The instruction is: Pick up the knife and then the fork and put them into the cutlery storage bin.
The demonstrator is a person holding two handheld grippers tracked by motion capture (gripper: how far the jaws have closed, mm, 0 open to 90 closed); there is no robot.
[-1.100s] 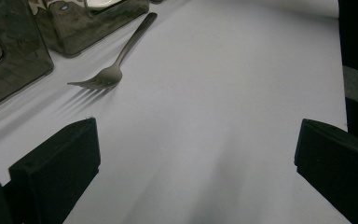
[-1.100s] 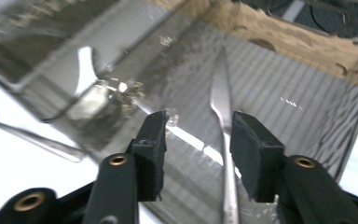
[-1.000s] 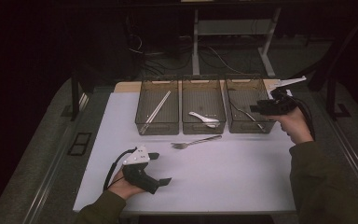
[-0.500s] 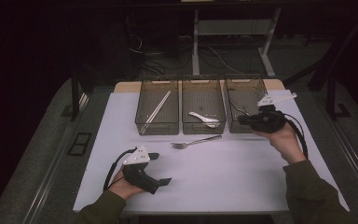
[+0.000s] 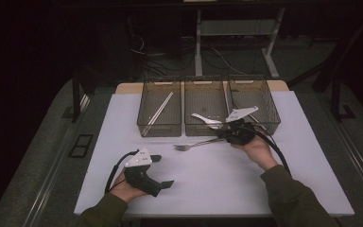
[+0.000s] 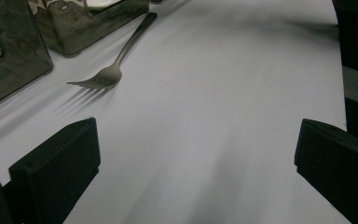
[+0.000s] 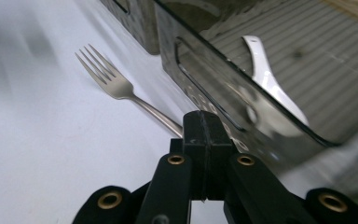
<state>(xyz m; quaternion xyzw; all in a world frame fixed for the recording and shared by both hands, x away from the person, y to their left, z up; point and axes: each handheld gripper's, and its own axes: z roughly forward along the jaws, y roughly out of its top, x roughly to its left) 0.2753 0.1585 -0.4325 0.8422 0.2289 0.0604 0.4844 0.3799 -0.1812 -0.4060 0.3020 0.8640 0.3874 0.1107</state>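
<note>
A metal fork [image 5: 194,144] [image 6: 107,74] [image 7: 116,84] lies flat on the white table sheet in front of the middle bin, tines toward the left. My right gripper [image 5: 226,136] [image 7: 205,126] is shut, its jaws pressed together right at the fork's handle end. The handle runs behind the jaw tips, so I cannot tell if they touch it. My left gripper [image 5: 163,171] [image 6: 196,154] rests near the front left of the sheet, open wide with only bare sheet between its jaws.
Three dark clear bins stand in a row at the back. The left bin [image 5: 159,128] holds chopsticks [image 5: 159,111], the middle bin [image 5: 203,132] [image 7: 214,93] a white spoon [image 5: 207,119] [image 7: 270,79], and the right bin [image 5: 270,120] metal cutlery.
My right gripper has come down from over the right bin and moved left to the fork's handle end. The fork and my left gripper have not moved.
</note>
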